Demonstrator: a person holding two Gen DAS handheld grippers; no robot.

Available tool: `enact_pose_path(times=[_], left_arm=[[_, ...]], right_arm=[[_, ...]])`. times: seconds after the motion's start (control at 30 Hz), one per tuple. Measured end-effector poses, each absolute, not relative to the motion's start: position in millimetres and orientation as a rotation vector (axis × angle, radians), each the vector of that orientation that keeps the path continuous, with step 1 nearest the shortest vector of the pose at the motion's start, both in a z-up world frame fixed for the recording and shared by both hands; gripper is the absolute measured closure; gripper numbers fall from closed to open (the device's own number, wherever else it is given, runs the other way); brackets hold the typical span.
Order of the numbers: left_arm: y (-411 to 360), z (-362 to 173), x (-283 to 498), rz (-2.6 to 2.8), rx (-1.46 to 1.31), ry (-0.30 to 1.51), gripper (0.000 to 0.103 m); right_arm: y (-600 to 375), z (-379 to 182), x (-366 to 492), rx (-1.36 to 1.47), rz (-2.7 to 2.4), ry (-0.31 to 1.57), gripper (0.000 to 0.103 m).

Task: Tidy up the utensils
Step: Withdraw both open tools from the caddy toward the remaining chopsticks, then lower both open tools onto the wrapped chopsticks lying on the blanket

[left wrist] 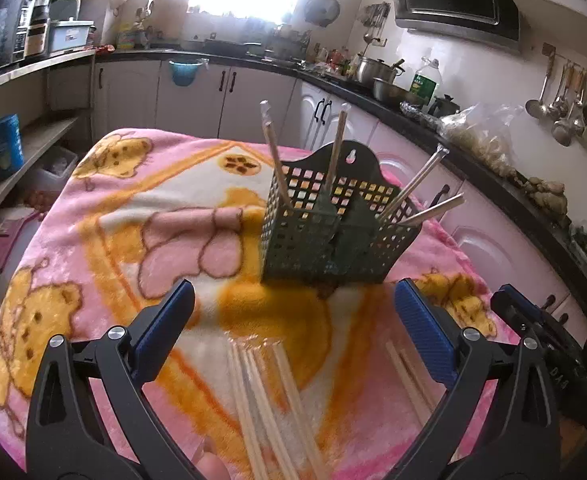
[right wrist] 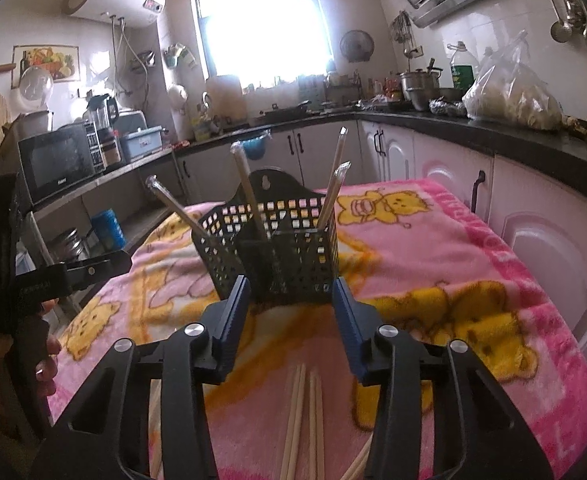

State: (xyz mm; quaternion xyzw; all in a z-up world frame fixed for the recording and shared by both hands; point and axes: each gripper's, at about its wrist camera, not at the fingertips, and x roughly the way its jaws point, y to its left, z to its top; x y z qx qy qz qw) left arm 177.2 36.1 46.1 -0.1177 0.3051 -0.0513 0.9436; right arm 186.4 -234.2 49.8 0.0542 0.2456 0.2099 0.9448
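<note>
The dark perforated caddy (left wrist: 333, 220) stands upright on the pink bear-print blanket (left wrist: 93, 240) that covers the table, and already holds several wrapped chopsticks (left wrist: 339, 148) leaning out of its compartments. More chopsticks lie loose on the blanket on the near side of the caddy: a bundle (left wrist: 269, 396) under the left tool (left wrist: 293, 320) and a few (right wrist: 303, 420) under the right tool (right wrist: 291, 316).

Both tools are released — the left one with its blue pads spread wide, the right one with a narrower gap that frames the caddy's front corner — and neither grasps anything.

Judging by this, the step in hand is fetching the next chopsticks to load. The next move calls for lowering one tool onto the loose sticks in front of the caddy, pinching them cleanly off the soft fabric (thin sticks may sink into the pile or roll), then tipping them upright over an open compartment.

Readable writing is scarce: markings show on the tool bodies and a logo on the microwave (right wrist: 59, 160) far behind the caddy, none legible here.
</note>
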Motion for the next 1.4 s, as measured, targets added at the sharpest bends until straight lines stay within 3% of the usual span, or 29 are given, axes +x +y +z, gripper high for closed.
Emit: enact_pose_path(times=[0.4,0.93,1.17,1.27,1.4], left_arm=[[48.8,20.2,167.3,-0.078,-0.256,0.678,0.012],[61.8,-13.9,155.6,-0.048,-0.264,0.757,0.014],[64.3,-34.4,154.4,-0.053,-0.284,0.819,0.032],[64.7,-43.4,155.7,-0.061,-0.301,0.853,0.049],[67.0,-54.7,157.2,-0.076,-0.338,0.894,0.061]], right_arm=[[-217.6,31.9,173.0,0.057,0.500,0.594,0.080],[-206.3,-0.3,163.1,0.015,0.523,0.719,0.083],[-203.1,-13.7,163.9,0.009,0.518,0.778,0.083],[-201.4,-18.9,165.0,0.000,0.515,0.803,0.083],[-200.4,-24.2,168.4,-0.002,0.509,0.837,0.083]])
